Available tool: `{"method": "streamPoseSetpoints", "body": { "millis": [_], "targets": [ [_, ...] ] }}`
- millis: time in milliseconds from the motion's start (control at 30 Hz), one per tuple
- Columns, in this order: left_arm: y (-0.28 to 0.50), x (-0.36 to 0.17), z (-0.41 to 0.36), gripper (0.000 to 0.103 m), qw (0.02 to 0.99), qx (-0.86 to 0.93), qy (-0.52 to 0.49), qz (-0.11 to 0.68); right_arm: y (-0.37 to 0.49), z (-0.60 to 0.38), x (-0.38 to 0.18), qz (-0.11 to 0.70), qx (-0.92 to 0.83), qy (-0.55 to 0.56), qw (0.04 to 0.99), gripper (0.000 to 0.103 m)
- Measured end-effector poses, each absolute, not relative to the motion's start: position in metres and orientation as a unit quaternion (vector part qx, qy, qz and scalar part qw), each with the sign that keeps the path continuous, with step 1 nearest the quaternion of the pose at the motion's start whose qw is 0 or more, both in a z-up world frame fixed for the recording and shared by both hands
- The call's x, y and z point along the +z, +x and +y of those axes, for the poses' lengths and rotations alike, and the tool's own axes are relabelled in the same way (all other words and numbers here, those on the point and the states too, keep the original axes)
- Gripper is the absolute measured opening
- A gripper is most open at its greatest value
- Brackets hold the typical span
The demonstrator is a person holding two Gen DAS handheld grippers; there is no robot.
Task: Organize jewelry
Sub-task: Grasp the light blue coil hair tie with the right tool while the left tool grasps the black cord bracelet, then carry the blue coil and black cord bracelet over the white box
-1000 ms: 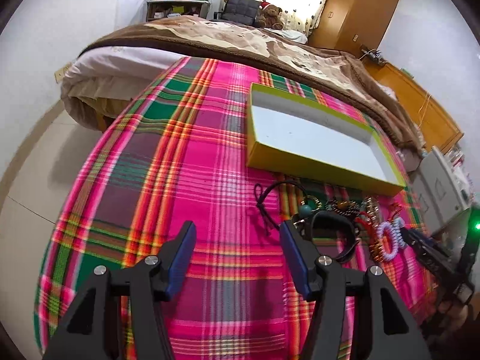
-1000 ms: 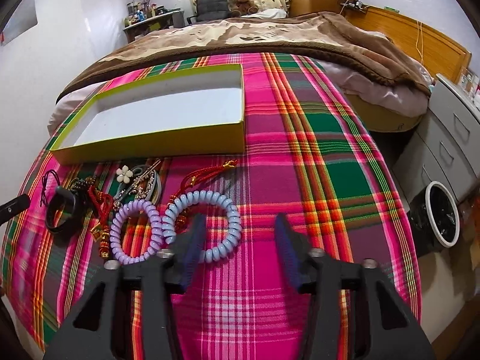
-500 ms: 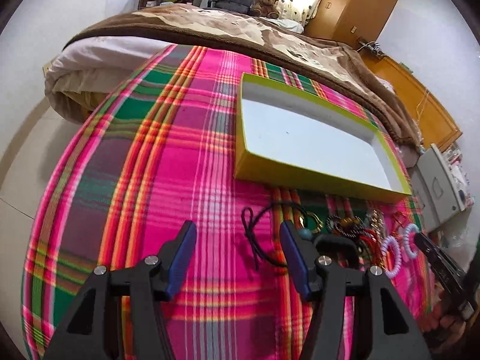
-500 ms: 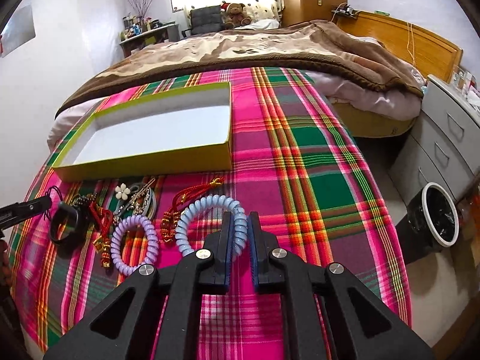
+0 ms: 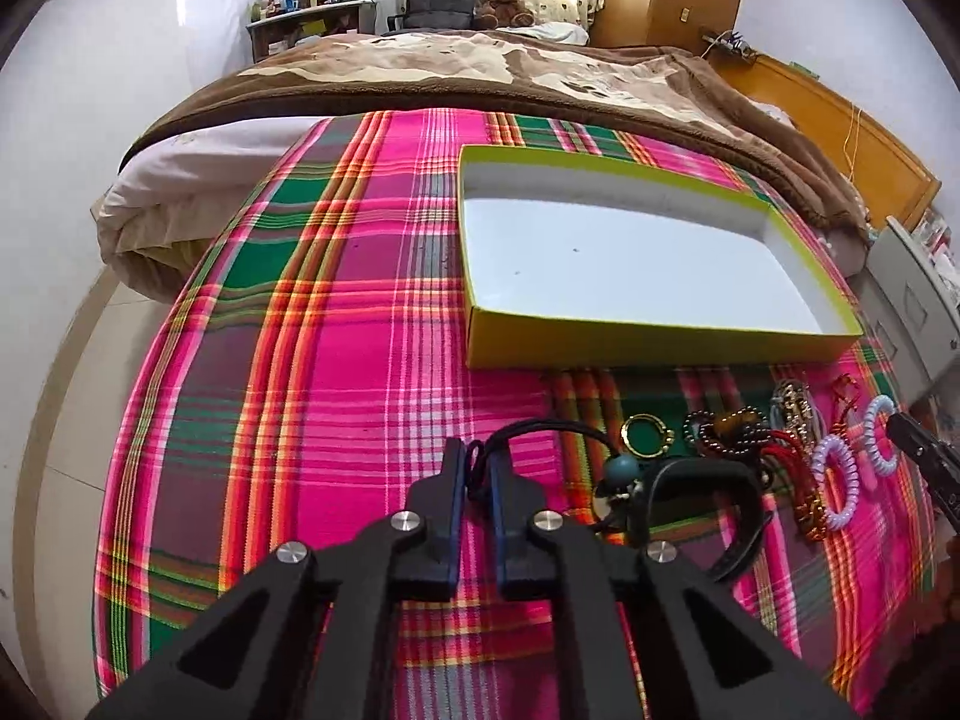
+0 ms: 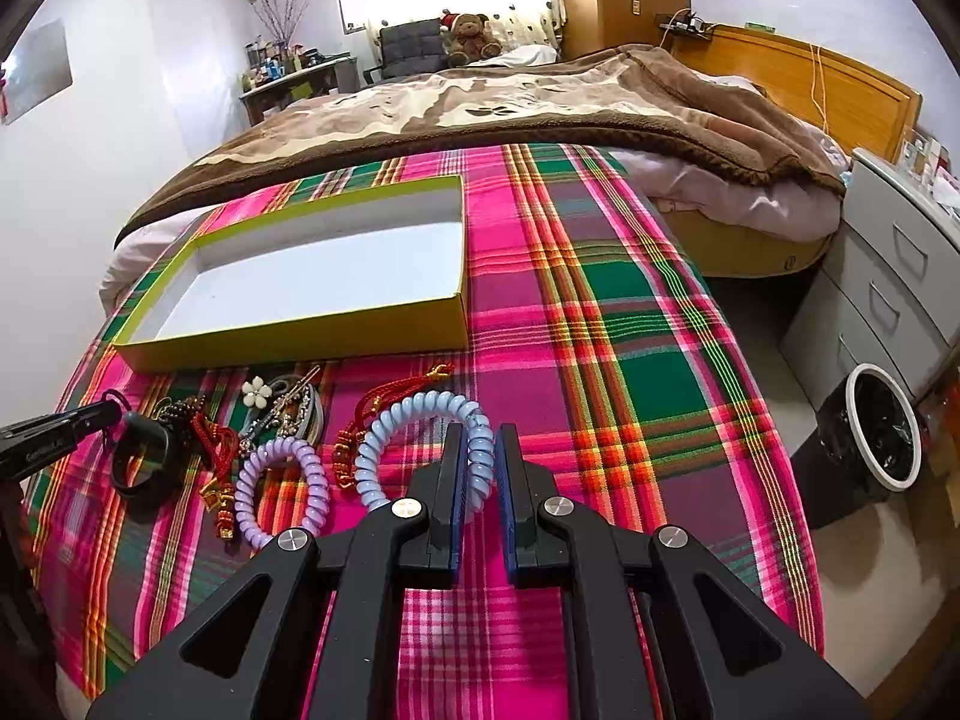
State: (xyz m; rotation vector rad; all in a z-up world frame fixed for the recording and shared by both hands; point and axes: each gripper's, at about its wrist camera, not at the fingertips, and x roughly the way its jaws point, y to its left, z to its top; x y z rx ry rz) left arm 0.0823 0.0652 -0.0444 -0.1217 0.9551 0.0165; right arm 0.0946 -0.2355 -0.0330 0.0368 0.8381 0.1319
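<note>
A shallow yellow-green box with a white inside (image 5: 648, 336) (image 6: 300, 336) stands open on the plaid cloth. Jewelry lies in a row before it. My left gripper (image 5: 477, 468) is shut on the black cord necklace (image 5: 540, 429), whose loop ends at a teal bead (image 5: 621, 471). My right gripper (image 6: 480, 456) is shut on the light blue coil bracelet (image 6: 414, 411). A lilac coil bracelet (image 6: 282, 492), a black band (image 6: 144, 462), red tassel charms (image 6: 384, 399) and a white flower clip (image 6: 255, 391) lie to its left.
The plaid cloth (image 5: 336, 360) covers a table in front of a bed with a brown blanket (image 6: 510, 102). A grey drawer unit (image 6: 900, 276) and a waste bin (image 6: 882, 435) stand at the right.
Both grippers have closed: the left on the black cord, the right on the blue coil bracelet. The left gripper moved right toward the jewelry row.
</note>
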Motion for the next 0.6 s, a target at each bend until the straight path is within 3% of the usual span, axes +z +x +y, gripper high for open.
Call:
{"method": "streamPoseSetpoints", "body": {
  "millis": [600],
  "targets": [
    [0.07, 0.014, 0.069, 0.007, 0.92, -0.026, -0.083, 0.383, 0.093, -0.233, 0.001, 0.366, 0.071, 0.013, 0.928, 0.01]
  ]
}}
